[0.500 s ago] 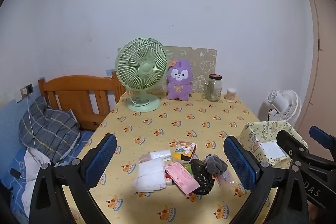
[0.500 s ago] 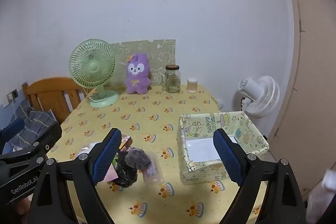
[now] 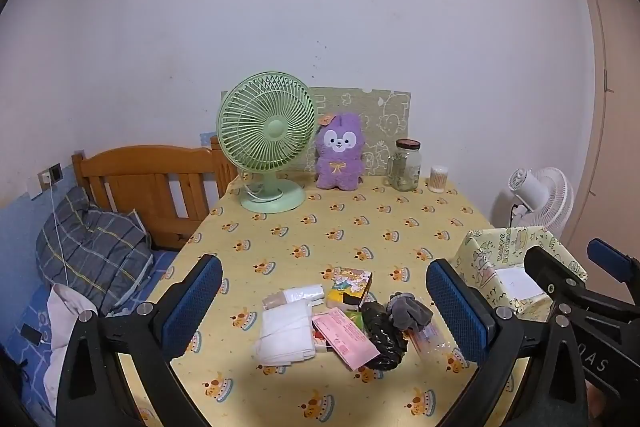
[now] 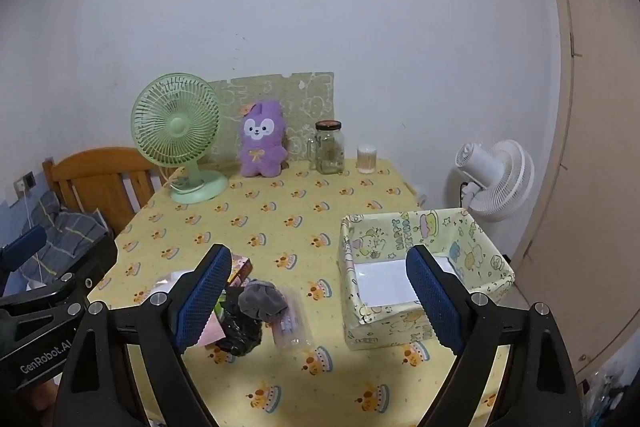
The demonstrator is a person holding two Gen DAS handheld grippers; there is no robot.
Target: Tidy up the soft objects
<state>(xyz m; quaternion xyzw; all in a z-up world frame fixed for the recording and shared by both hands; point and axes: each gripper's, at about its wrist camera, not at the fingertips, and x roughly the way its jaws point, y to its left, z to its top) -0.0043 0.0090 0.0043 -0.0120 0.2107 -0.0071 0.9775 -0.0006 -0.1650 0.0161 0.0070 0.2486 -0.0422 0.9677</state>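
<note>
Left claw (image 4: 24, 259) reads "GenRobot.AI"; box (image 4: 404, 227) says "HAPPY BIRTHDAY".

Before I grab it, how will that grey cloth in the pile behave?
The grey cloth looks bunched and limp, so it will probably sag and unfold when lifted. It lies on the black bag, touching the clear packet, so it may drag them. It is likely light.

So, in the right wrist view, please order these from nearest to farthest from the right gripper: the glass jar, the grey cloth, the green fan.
From the right gripper:
1. Grey cloth, in the pile close by the left finger.
2. Green fan, far back on the left of the table.
3. Glass jar, at the back edge by the wall.
</note>
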